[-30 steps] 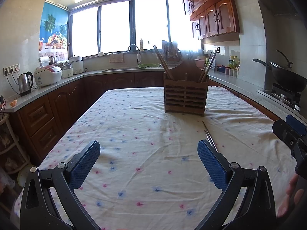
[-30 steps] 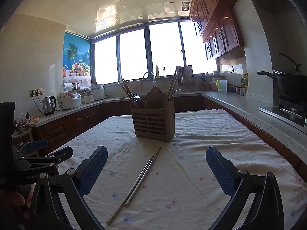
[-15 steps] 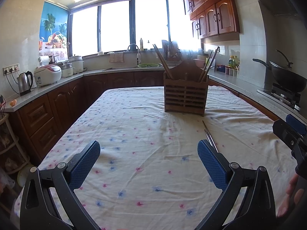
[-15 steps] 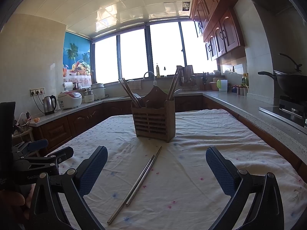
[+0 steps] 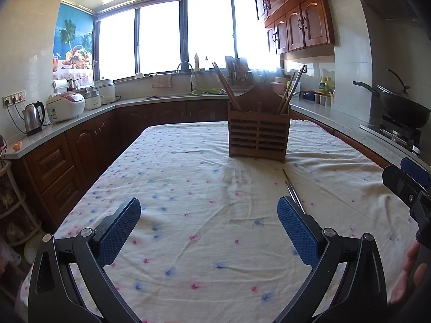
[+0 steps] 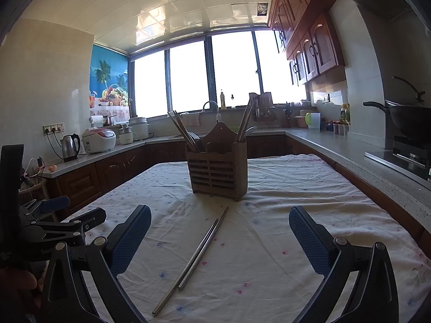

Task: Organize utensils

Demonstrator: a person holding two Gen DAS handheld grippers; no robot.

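Standing toward the far half of the cloth-covered worktop (image 5: 204,215), a slatted wooden utensil holder (image 6: 218,173) was recorded upright, with wooden chopsticks (image 6: 183,132) leaning out of its left compartment and further utensils (type not discernible against the window glare) leaning out of its right. A pair of metal chopsticks (image 6: 192,259) was noted lying flat on the cloth in front of the holder, the two sticks side by side and touching for most of their length, far tips directed toward the holder's base but apart from it. In the left wrist view the same pair was seen only in part, its near end hidden behind a blue finger pad (image 5: 295,231).

Left gripper (image 5: 208,226): held above the cloth, jaws spread wide, nothing between them. It was also seen from the side at the left edge of the right wrist view.

Right gripper (image 6: 219,238): likewise held above the cloth with jaws wide apart and nothing clamped; the metal chopsticks lay below, between its fingers and nearer the left one. No contact with them was seen.

Surroundings entered: white cloth printed with small pink and blue flowers; kettle (image 5: 33,117) and rice cooker (image 5: 66,106) on the left counter; wok (image 5: 401,110) on the stove at right.
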